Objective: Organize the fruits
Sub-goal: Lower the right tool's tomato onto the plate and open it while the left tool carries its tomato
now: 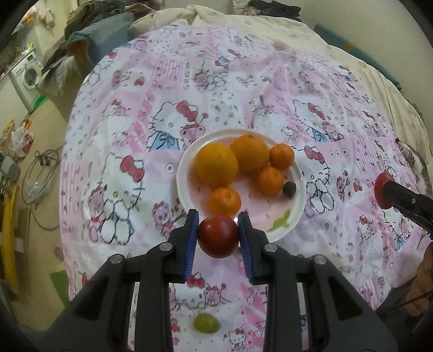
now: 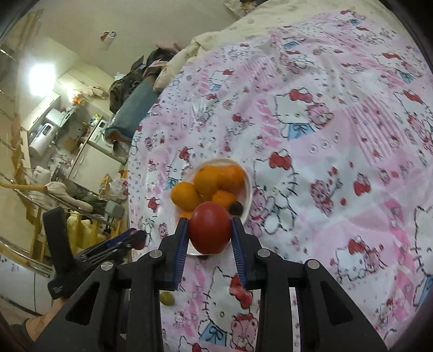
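A white plate (image 1: 295, 216) lies on the pink patterned cloth and holds several oranges (image 1: 216, 169) and one small dark fruit (image 1: 289, 188). My left gripper (image 1: 218, 235) is shut on a dark red fruit (image 1: 218, 236) just over the plate's near rim. My right gripper (image 2: 209, 232) is shut on a red tomato (image 2: 209, 228) and hovers near the plate (image 2: 247, 186); it also shows at the right edge of the left wrist view (image 1: 384, 193). A green grape (image 1: 206, 322) lies on the cloth below my left gripper, also seen in the right wrist view (image 2: 167, 298).
The cloth (image 1: 270, 94) covers a bed with a cream duvet (image 1: 243, 19) at the back. Clothes (image 1: 89, 32) are piled at the far left. A washing machine (image 1: 29, 73), cables and bags stand on the floor at the left.
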Demonstrator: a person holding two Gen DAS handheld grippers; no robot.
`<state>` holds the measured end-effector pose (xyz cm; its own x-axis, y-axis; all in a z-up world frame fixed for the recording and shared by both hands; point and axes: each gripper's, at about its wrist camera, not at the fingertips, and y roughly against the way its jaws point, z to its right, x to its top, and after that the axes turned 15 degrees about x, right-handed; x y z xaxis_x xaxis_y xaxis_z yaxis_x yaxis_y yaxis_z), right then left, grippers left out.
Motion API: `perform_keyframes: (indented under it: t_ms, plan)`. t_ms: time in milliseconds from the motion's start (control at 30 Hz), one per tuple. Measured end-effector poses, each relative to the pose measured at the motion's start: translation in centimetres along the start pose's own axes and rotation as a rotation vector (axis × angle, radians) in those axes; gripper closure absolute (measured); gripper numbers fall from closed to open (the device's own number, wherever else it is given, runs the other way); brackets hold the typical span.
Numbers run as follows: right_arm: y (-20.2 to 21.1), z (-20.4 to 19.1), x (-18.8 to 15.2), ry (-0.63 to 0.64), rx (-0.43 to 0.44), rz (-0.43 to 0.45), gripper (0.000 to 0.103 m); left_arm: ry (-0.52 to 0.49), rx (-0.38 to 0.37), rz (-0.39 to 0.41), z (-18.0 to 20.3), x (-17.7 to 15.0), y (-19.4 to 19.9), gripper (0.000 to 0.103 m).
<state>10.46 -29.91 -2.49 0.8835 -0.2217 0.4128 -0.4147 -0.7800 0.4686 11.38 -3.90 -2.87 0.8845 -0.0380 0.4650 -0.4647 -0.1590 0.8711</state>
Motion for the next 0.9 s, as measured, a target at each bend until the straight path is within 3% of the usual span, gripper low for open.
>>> perform_keyframes:
  t_ms: [300,667,900]
  plan:
    - [-4.9,1.7,1.8,-0.041,0.022,-0.117,0.07,-0.073,-0.047,0.022,2.2,1.4,-2.5,0.078]
    - [-13.0,3.7,-0.3,-0.086,-0.028,-0.328,0.069,-0.018,-0.044,-0.053,0.9,1.1,-4.4,0.077]
    - [-13.5,3.7,-0.6,-0.088,-0.038,-0.337,0.067,0.008,-0.044,-0.069,0.5,1.1,-4.9,0.077]
